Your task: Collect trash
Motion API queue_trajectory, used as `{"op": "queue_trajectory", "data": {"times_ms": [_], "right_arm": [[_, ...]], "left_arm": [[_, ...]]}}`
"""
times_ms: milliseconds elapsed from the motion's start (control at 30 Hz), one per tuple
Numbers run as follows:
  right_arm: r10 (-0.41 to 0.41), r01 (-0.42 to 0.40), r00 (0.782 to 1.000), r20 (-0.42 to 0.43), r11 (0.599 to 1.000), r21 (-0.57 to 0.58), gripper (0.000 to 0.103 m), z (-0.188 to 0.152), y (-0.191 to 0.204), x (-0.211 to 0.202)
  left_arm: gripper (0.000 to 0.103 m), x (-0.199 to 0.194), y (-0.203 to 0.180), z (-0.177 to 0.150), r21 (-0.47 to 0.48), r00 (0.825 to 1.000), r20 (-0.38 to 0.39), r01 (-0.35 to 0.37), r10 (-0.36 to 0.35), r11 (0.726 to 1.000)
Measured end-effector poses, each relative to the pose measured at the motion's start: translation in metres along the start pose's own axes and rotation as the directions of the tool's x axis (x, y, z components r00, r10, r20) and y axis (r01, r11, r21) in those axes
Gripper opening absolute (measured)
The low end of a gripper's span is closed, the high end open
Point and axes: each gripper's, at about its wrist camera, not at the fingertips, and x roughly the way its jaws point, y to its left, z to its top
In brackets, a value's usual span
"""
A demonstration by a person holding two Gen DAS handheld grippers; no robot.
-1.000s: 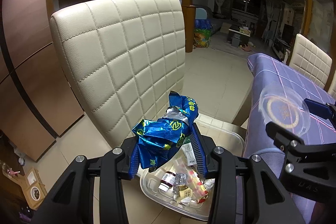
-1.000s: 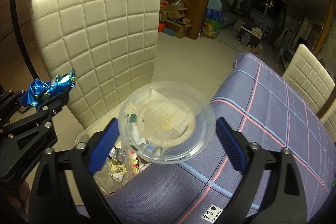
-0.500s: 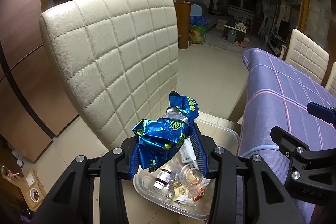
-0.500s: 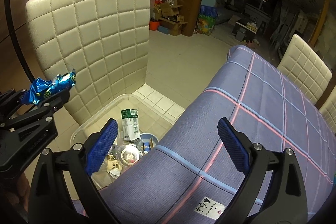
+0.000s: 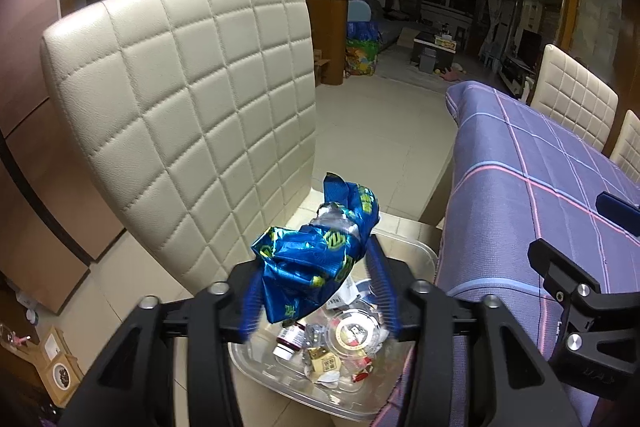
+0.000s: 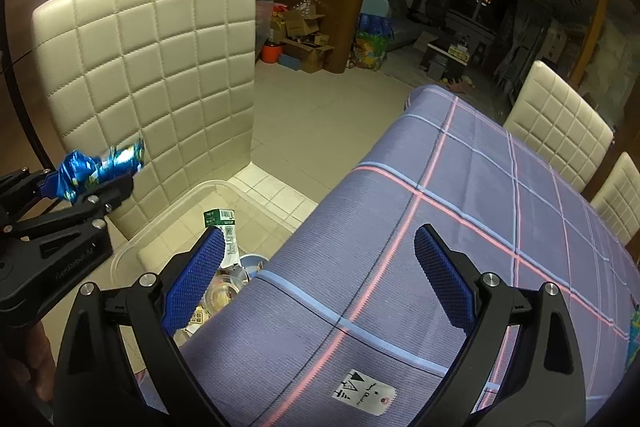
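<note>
The left gripper (image 5: 316, 291) hangs over the clear bin (image 5: 424, 259) on the floor, placed there so that whatever it lets go lands among the trash already inside. Its jaws have just been opening, and the crumpled blue wrapper (image 5: 316, 259) sits between them, the right pad clear of it and the left too blurred to judge (so the wrapper looks freed to fall, though it has not dropped yet). The bin stands tucked between the cream chair (image 5: 180, 115) and the table edge, within easy reach of both hands. The right gripper (image 6: 320, 279) is wide open and empty above the checked tablecloth (image 6: 480, 195), probably poised for the next piece of trash.
</note>
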Motion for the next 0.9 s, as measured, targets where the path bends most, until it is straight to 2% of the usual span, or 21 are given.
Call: {"op": "queue_trajectory", "data": {"times_ms": [67,100,433,667,900], "right_arm": [[0.0,0.0,1.0,-0.004,1.0,0.008,0.094,-0.001,-0.002,0.001],[-0.001,0.001,1.0,-0.004,1.0,0.01,0.094,-0.002,-0.004,0.0],[-0.007,0.007,1.0,-0.003,1.0,0.021,0.095,-0.011,-0.012,-0.003],[-0.013,0.013,1.0,-0.004,0.999,0.039,0.095,-0.017,-0.024,-0.01],[-0.014,0.013,1.0,0.02,0.997,0.071,0.097,-0.021,-0.041,-0.025]], "left_arm": [[0.08,0.002,-0.001,-0.001,-0.012,1.0,0.0,0.005,-0.005,1.0],[0.082,0.001,-0.002,-0.001,-0.014,1.0,0.005,0.004,-0.004,1.0],[0.083,-0.004,-0.011,-0.009,0.036,0.999,0.019,-0.03,0.03,0.999],[0.083,-0.013,-0.018,-0.008,0.035,1.0,0.024,-0.003,0.002,0.999],[0.083,-0.029,-0.037,-0.008,0.077,0.998,0.055,0.01,-0.015,0.997]]}}
